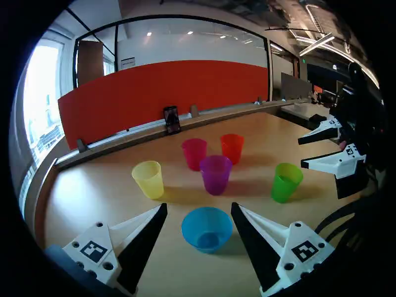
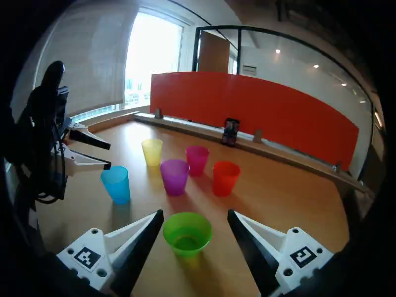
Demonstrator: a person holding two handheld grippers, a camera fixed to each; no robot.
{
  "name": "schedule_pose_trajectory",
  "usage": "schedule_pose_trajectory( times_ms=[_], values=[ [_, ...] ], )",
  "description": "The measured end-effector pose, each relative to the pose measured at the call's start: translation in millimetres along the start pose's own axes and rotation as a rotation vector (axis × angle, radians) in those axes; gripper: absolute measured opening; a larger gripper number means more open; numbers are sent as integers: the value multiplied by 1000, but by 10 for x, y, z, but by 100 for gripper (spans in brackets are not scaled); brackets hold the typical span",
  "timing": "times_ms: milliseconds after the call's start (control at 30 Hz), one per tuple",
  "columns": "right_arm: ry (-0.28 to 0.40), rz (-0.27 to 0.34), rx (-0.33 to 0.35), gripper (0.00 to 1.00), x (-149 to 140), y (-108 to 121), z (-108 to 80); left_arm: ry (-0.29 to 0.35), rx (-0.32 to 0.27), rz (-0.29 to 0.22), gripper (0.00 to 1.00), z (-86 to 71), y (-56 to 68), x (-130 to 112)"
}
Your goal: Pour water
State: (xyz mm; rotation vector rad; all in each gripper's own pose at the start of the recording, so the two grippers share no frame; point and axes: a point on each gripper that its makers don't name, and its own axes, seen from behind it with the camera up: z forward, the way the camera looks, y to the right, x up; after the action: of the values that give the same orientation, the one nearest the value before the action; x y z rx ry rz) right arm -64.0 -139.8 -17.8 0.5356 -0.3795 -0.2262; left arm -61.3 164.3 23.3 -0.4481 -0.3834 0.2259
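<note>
Tabletop [image 1: 277, 133]: wide-open left claw [image 1: 198, 205] flanks blue cup [image 1: 207, 228], right claw [image 2: 194, 212] green cup [image 2: 187, 233].

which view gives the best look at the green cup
The right gripper view. The green cup stands close, between the fingers of the open right claw, and you look down into its mouth. The left gripper view shows it farther off and smaller, from the side, near that same claw.
</note>
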Motion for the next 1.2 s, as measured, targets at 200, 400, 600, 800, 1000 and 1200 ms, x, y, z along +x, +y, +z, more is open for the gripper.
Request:
schedule_pose_trajectory(
  times_ms=[200,400,600,800,1000,1200],
  values=[
    [39,42,-33,100,141,42,-118,36,46,-40,96,-203,-103,118],
    [106,98,-95,100,335,177,-293,80,107,-69,96,-438,-265,233],
    [191,152,-181,100,564,419,-547,130,173,-112,96,-674,-472,322],
    [245,180,-284,100,638,711,-808,179,235,-151,96,-900,-706,324],
    [283,197,-363,100,621,938,-1008,224,286,-170,96,-1073,-900,300],
    [325,217,-415,100,578,1068,-1096,270,319,-179,96,-1126,-1008,252]
  ],
)
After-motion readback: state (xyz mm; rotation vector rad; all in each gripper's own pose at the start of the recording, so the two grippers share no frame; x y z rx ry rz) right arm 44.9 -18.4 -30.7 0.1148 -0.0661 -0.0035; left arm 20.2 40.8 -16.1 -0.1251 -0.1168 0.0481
